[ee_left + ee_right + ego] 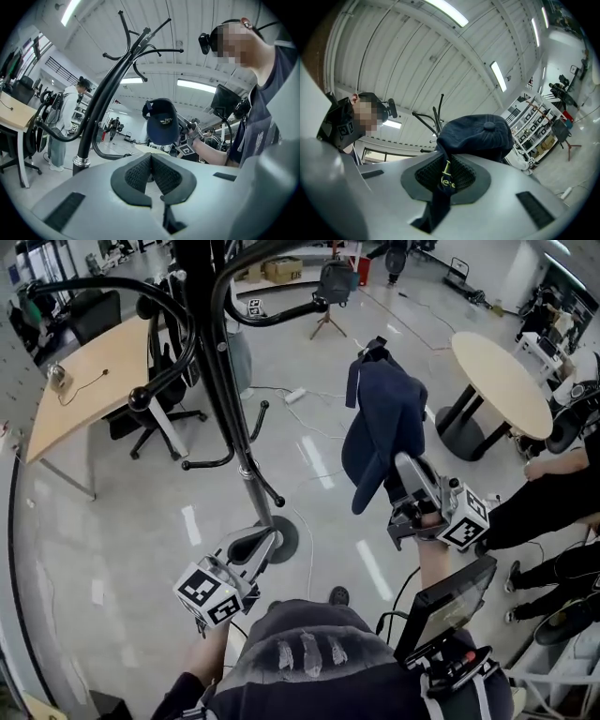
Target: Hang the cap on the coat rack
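Cap [478, 135] in right gripper [444, 174] (strap, perhaps)

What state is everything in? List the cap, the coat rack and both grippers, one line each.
Black metal coat rack: upright, top hooks bare.
Navy blue fabric cap: held in the air, not on the rack yet.
Right gripper: jaws shut on the cap's strap.
Left gripper: jaws shut, nothing between them.
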Motion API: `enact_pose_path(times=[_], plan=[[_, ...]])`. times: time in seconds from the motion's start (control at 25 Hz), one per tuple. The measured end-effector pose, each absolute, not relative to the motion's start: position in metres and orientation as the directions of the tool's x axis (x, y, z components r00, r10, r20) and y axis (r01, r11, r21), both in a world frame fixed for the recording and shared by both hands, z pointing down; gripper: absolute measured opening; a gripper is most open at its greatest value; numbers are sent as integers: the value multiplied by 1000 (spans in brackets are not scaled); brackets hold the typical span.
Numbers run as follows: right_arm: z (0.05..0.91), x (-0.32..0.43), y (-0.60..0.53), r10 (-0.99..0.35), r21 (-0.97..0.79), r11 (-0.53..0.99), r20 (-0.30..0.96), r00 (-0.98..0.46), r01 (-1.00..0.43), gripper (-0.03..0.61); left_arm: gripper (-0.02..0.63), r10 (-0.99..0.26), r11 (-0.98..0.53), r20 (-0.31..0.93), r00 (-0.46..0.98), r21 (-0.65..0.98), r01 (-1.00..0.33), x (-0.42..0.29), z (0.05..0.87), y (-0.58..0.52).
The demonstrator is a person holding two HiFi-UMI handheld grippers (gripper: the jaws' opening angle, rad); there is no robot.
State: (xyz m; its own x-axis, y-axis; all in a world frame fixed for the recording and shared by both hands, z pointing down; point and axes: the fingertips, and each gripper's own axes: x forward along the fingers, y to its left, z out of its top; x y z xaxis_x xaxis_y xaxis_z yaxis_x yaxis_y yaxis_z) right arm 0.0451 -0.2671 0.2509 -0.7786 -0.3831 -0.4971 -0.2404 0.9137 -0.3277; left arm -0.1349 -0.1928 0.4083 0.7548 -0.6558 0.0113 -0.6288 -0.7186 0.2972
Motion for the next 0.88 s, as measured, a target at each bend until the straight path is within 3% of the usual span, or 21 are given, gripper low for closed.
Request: enact_pose_path(times=[0.88], plan=[[243,64,-264,-312,-206,949,-506,-804,-238,29,6,-659,-725,26,751,242,-645,-122,393,-201]])
